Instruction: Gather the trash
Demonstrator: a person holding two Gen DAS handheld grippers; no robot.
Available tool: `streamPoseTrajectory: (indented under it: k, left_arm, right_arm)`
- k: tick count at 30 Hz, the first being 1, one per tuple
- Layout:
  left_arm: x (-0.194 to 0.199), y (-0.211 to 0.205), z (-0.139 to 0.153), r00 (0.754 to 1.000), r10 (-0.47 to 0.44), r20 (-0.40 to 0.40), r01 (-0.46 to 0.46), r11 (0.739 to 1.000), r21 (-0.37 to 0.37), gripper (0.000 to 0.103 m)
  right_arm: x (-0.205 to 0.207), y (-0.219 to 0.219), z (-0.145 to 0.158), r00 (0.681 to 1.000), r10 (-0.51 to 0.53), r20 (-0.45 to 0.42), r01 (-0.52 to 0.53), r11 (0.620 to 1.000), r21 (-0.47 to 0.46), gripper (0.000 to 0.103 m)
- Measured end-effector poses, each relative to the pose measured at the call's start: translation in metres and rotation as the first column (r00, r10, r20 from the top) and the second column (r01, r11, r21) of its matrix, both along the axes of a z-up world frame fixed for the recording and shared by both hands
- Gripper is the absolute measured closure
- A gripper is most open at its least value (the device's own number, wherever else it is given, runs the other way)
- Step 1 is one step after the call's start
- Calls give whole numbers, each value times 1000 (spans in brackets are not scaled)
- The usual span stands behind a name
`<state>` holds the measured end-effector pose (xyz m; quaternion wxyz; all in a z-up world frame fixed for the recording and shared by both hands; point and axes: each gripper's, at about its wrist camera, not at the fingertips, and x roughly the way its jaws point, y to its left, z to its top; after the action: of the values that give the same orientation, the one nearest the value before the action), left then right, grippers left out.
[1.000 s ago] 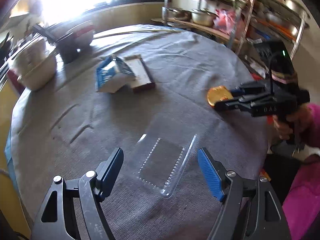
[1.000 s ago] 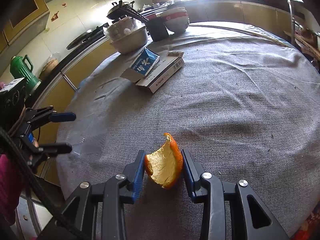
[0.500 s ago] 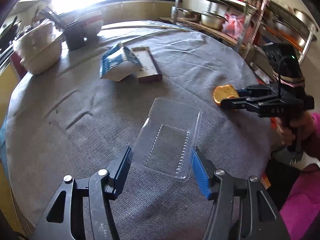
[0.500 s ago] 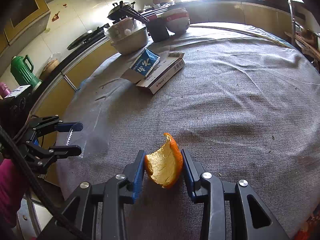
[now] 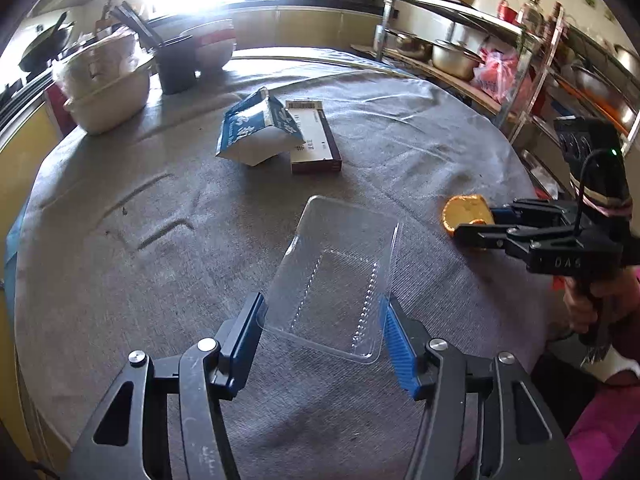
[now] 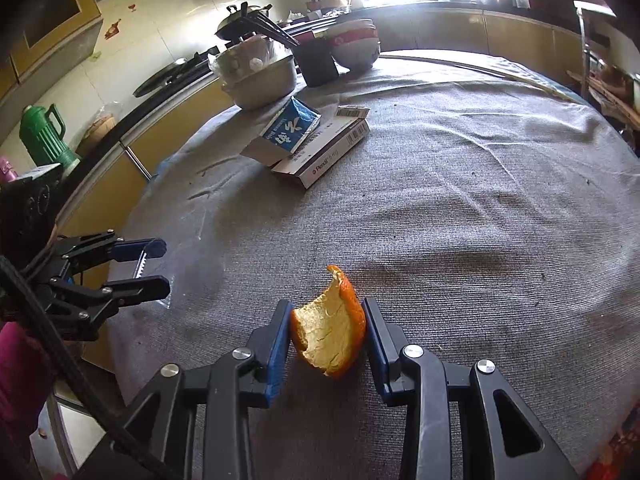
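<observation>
Left wrist view – clear plastic tray (image 5: 332,276) edges barely visible.

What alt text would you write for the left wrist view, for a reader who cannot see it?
The left gripper has just closed on a clear plastic tray, tilted up from a round table under grey cloth. At the right, the right gripper holds an orange peel; a blue-and-white carton leans on a flat box farther back.

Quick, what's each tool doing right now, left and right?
Left tool: just closed on the clear plastic tray.
Right tool: shut on the orange peel.
</observation>
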<state>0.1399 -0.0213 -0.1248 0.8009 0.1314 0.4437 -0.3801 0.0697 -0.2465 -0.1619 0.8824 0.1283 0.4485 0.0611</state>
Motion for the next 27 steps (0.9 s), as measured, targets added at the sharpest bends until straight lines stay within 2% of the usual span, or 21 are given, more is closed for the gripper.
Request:
streamPoseTrajectory:
  k: [6,11,14,21,27]
  left_arm:
    - [-15,0,6,997,72,-16,-73,997,-29,44]
    - [-26,-8,13,997,82,-12,-83,996,-36,44]
    - [-33,-17,18,996,86,6,-86,996,-13,44]
    - [-47,-43,37,997,66,39,-66,998,0,44]
    - [-61,-80,54,998,7,69,-8,1000,8,44]
  right_arm:
    - [-10,-5,0,1000,0,12,0,1000,10,69]
    - [-21,-14,2,1000,-21,17,21,1000,10,70]
    - [-29,-22,4,999,-40,25,40,999,18,71]
    - [-55,-55,18,990,-119,69,117,993,35,71]
    - [-90,-95,26,971,-219,94,214,975,57,71]
